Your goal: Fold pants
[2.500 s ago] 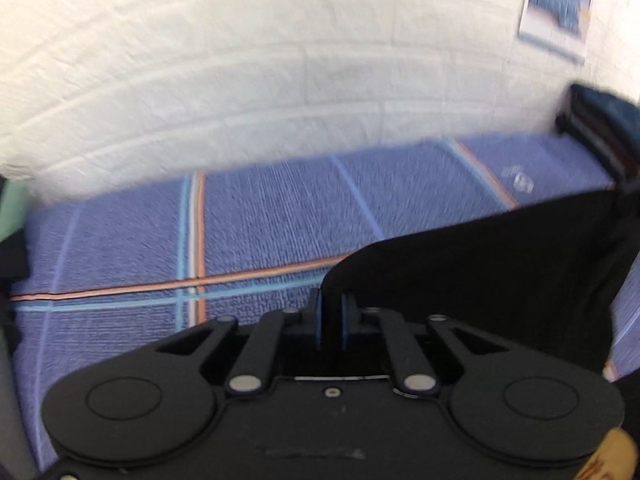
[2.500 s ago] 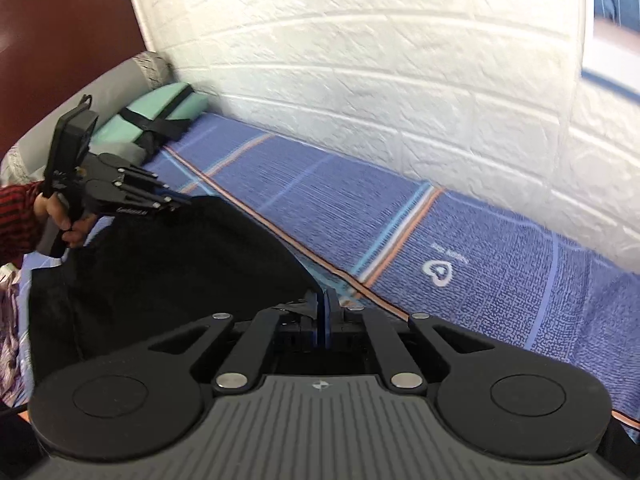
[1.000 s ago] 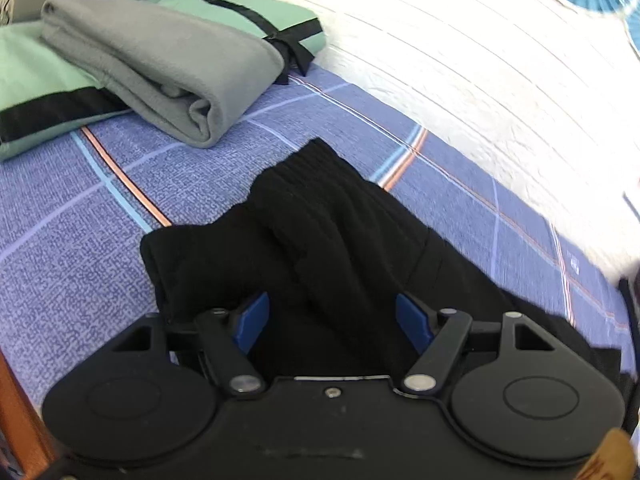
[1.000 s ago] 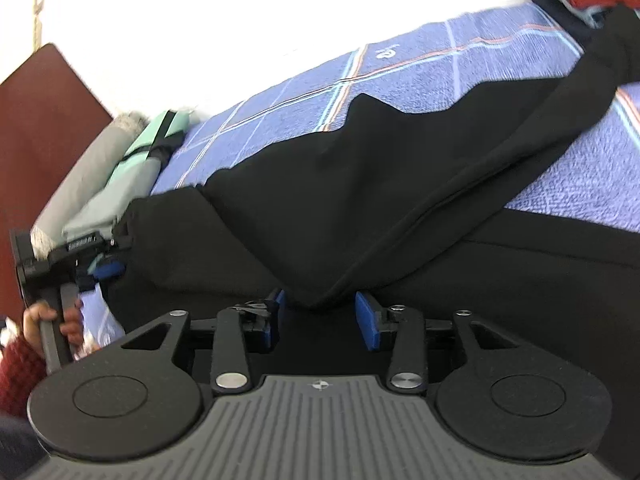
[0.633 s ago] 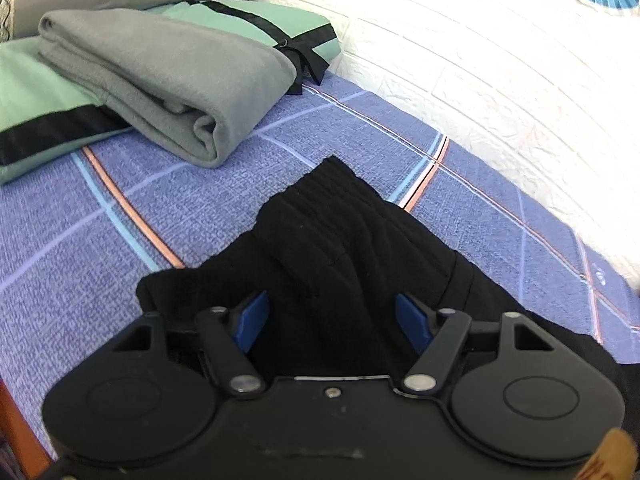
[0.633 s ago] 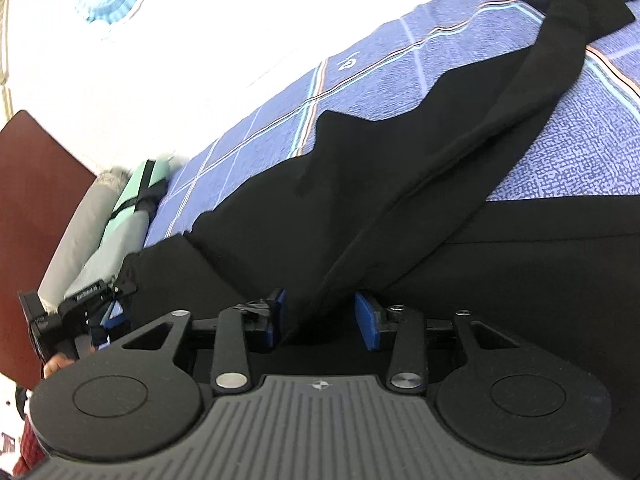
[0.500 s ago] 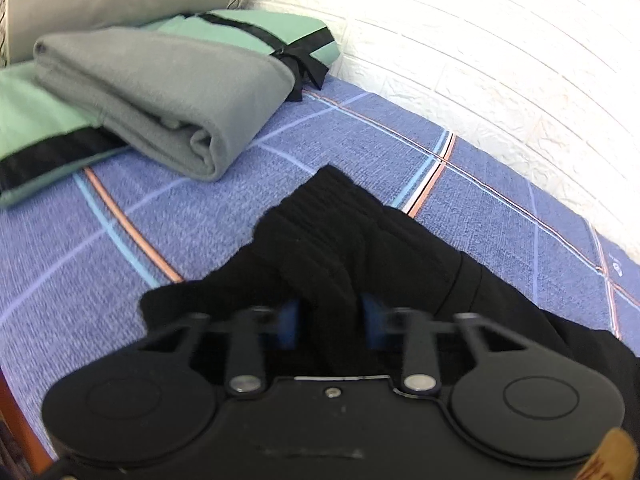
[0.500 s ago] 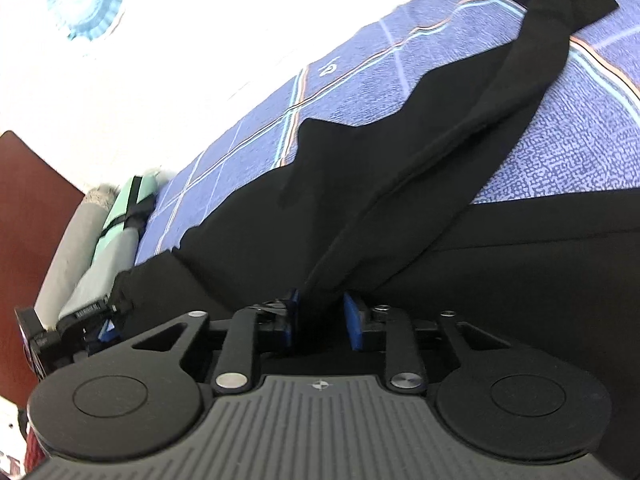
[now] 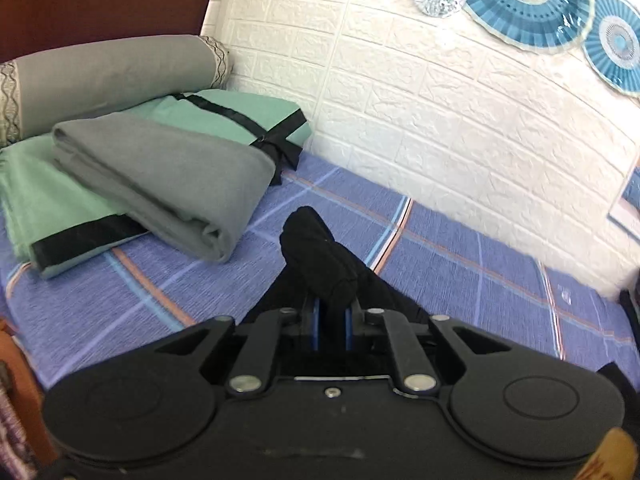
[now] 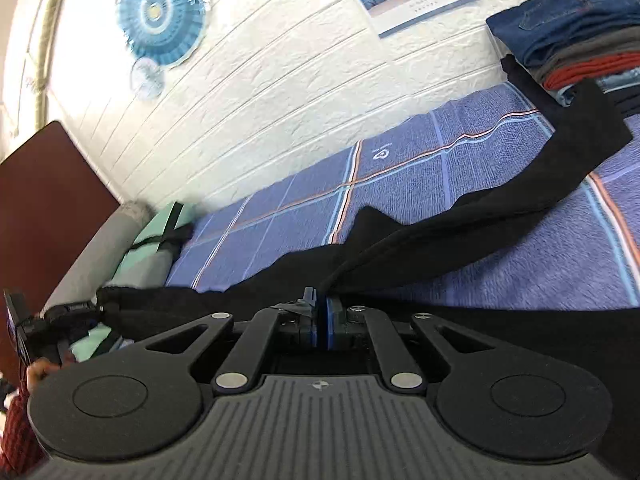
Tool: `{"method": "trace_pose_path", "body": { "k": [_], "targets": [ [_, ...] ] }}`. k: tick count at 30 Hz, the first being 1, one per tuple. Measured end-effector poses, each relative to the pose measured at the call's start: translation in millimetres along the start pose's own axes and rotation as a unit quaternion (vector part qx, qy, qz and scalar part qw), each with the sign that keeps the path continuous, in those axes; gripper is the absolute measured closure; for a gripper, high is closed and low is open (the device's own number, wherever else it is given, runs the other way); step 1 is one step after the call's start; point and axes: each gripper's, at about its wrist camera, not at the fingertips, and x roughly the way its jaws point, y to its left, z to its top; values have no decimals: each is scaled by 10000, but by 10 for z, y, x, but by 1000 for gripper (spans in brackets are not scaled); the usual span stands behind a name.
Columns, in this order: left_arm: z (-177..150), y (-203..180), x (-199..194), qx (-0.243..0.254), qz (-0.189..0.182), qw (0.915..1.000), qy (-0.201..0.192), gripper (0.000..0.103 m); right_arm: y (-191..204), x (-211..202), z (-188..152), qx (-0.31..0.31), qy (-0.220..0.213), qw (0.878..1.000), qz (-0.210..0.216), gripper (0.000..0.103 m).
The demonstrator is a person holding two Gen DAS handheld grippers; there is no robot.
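The black pants (image 10: 480,216) lie stretched across the blue striped bed (image 10: 400,184). One leg runs back toward the clothes pile at the right. My left gripper (image 9: 331,320) is shut on a bunched fold of the pants' waist end (image 9: 320,256), lifted off the sheet. My right gripper (image 10: 322,320) is shut on a thin edge of the pants near their middle. The left gripper (image 10: 76,312) also shows at the far left of the right wrist view, holding the waist end.
A folded grey blanket (image 9: 160,176) on green bedding (image 9: 36,192) and a grey bolster (image 9: 100,76) lie at the headboard end. A stack of folded clothes (image 10: 576,44) sits at the far right. A white brick wall (image 9: 440,100) runs along the bed's far side.
Both grippers were open over the pants a second ago; both have closed on the cloth. The left has lifted the waist end off the sheet.
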Motion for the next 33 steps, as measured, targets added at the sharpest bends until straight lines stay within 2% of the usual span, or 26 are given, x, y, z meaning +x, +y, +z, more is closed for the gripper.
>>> {"method": "trace_pose_path", "body": {
  "k": [5, 9, 13, 18, 20, 21, 22, 23, 25, 28, 30, 33],
  "targets": [
    [-363, 169, -87, -108, 236, 9994, 233, 91, 12, -147, -266, -33, 454, 9990, -34, 96],
    [-610, 333, 66, -324, 413, 9968, 610, 88, -100, -104, -548, 176, 836, 9962, -172, 95],
    [-675, 356, 156, -283, 431, 9961, 709, 83, -162, 39, -705, 266, 1076, 9931, -387, 95],
    [-687, 361, 151, -286, 394, 9966, 661, 77, -161, 43, -726, 320, 1068, 9930, -386, 94],
    [-675, 371, 99, -319, 398, 9967, 626, 72, -177, 33, -739, 327, 1094, 9928, -373, 93],
    [-646, 376, 66, -338, 483, 9967, 562, 52, -183, 28, -743, 305, 1116, 9926, -366, 93],
    [-629, 398, 16, -357, 658, 9962, 451, 27, -184, 22, -737, 285, 1129, 9926, -344, 89],
    [-601, 413, -43, -393, 791, 9956, 298, 23, -186, 14, -724, 274, 1143, 9926, -314, 86],
    [-526, 444, -147, -461, 865, 9951, 121, 23, -199, -25, -706, 257, 1123, 9929, -311, 74],
    [-423, 400, -254, -493, 787, 9957, 62, 23, -199, -121, -643, 143, 937, 9941, -531, 63],
    [-378, 279, -282, -346, 607, 9975, 58, 23, -218, -212, -580, 88, 696, 9951, -696, 60],
    [-380, -1, -225, 2, 263, 9995, 151, 23, -312, -303, -486, 92, 294, 9960, -838, 49]
  ]
}}
